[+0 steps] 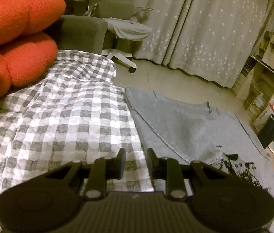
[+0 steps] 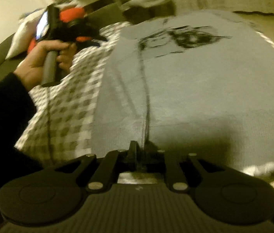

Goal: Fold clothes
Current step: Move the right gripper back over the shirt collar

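Left gripper (image 1: 136, 156) hangs over the bed, fingers (image 1: 121, 158) spread with a clear gap and nothing between them; checked bedspread (image 1: 59, 120) shows straight through the gap and runs off to their left. Just to the right of those fingers lies the grey T-shirt (image 1: 185, 120), spread flat on the bed, its black print (image 1: 239, 165) off to the right. Far left of the fingers, two orange cushions (image 1: 16, 19) are stacked (knitted, by the look of them). Ahead, past the bed's end, bare pale floor (image 1: 166, 77), an office chair (image 1: 121, 29) with cloth draped over its seat, star-patterned curtains (image 1: 205, 29), and shelving (image 1: 263, 77) along the right wall.

Over to the right gripper (image 2: 140, 151), and the view is smeared. Its fingers (image 2: 132, 151) sit nearly together at the shirt's near edge, a dark fold of the fabric running up from between them; whether the pads actually press the cloth, can't tell. Up and left of them, the person's hand (image 2: 40, 62), dark sleeve (image 2: 3, 106) behind it, grips the other gripper's handle above the bedspread.
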A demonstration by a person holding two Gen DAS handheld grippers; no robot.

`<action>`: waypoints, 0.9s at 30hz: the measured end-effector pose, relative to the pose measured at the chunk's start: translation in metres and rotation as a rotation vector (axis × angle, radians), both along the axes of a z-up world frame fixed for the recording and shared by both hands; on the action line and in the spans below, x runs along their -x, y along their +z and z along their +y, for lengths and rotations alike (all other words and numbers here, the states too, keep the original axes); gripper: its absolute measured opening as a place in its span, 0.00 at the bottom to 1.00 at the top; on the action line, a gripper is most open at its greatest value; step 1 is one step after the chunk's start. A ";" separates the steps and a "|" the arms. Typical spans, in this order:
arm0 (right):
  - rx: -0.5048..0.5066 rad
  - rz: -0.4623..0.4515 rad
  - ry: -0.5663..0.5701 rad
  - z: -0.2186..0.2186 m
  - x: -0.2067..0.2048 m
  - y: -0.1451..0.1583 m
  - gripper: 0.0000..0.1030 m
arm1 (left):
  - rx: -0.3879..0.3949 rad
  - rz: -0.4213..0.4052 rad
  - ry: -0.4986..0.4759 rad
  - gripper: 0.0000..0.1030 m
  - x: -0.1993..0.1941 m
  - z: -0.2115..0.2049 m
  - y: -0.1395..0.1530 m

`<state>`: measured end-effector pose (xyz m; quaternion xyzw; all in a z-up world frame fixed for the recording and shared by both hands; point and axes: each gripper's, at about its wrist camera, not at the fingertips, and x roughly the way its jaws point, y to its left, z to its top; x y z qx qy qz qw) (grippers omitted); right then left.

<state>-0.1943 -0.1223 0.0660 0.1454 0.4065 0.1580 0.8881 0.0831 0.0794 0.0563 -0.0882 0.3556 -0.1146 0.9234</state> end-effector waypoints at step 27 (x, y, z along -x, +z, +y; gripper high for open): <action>-0.023 -0.093 0.023 -0.074 -0.372 0.004 0.54 | -0.052 -0.029 -0.062 0.24 -0.026 -0.008 -0.011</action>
